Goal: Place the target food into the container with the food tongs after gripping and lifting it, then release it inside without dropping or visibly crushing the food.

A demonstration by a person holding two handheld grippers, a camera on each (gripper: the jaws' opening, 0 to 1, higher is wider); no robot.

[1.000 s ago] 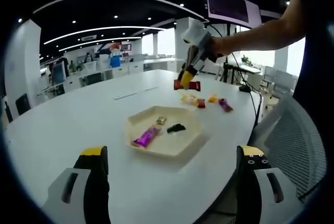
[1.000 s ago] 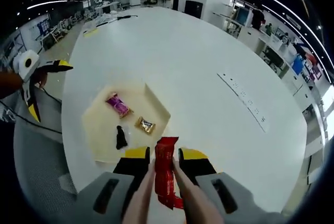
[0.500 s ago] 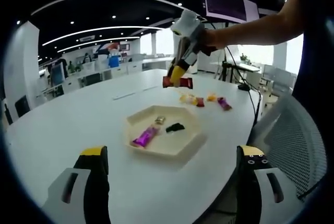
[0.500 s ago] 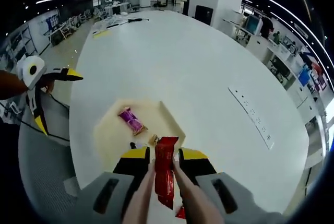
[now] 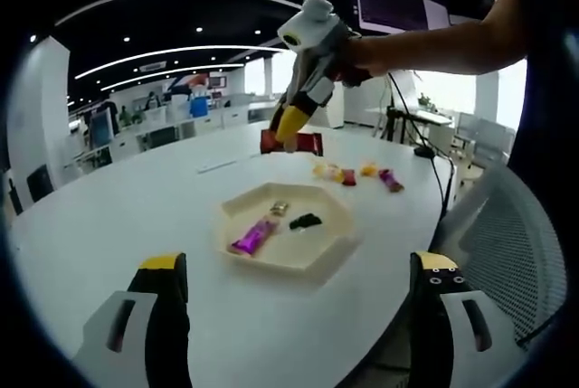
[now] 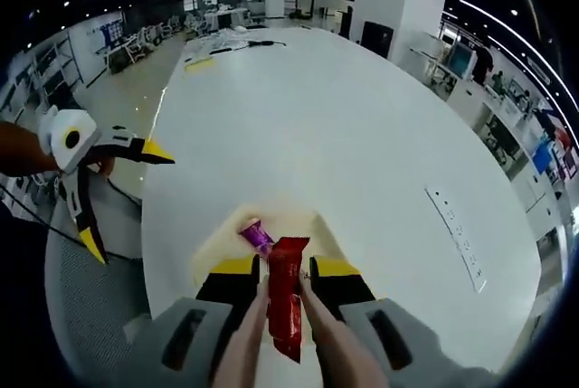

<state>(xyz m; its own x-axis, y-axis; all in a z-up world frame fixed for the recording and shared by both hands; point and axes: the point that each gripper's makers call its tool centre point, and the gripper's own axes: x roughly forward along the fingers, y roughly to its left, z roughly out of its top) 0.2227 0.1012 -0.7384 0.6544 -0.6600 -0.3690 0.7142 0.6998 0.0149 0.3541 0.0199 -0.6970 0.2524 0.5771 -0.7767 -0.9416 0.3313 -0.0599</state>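
Left gripper (image 5: 294, 293) hangs low over the near table edge, jaws spread wide with nothing between them. Ahead sits one cream hexagonal tray (image 5: 327, 252) holding three pieces: a purple wrapped candy (image 5: 253, 236), a small gold candy (image 5: 280, 209) and a dark piece (image 5: 305, 222). Past the tray lie four or so loose candies (image 5: 355, 174), hard to count at that size. Above the tray, the right gripper (image 6: 280, 272) has its tongs (image 6: 237, 352) clenched on one red snack packet (image 6: 285, 302). The white table (image 6: 362, 135) runs wide and bare beyond the tray.
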